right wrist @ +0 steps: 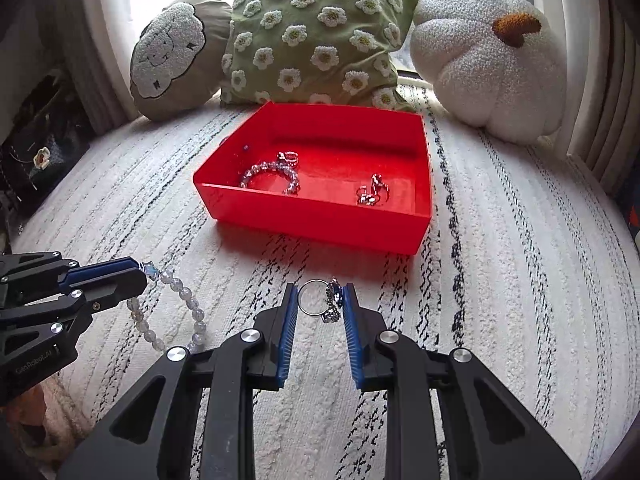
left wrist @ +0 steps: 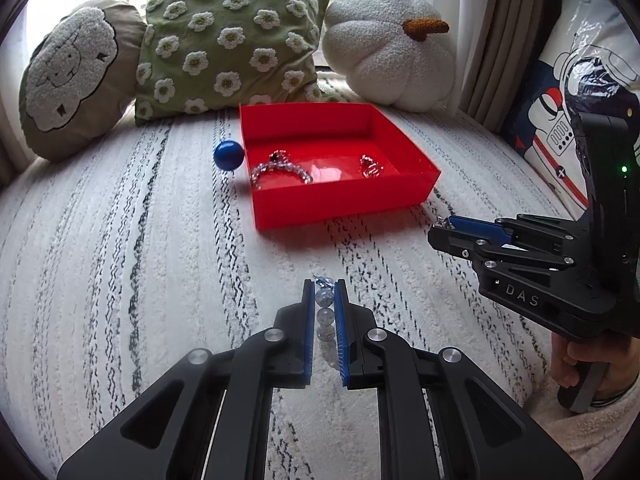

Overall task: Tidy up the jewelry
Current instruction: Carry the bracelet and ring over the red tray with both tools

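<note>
Behind the red box (left wrist: 340,200) a blue ball (left wrist: 228,155) is half hidden, while the left gripper (left wrist: 324,286) pinches a bead bracelet (right wrist: 176,304) and the right gripper (right wrist: 320,300) clamps a ring (right wrist: 320,298).

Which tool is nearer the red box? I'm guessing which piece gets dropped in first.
Right. The right tool, holding a ring, is just short of the red box; the left tool, with its bead bracelet, sits further back.

Red tray (right wrist: 320,220), blue ball (left wrist: 228,155), green daisy cushion (right wrist: 320,32), white/black-streaked rug (left wrist: 120,260).
</note>
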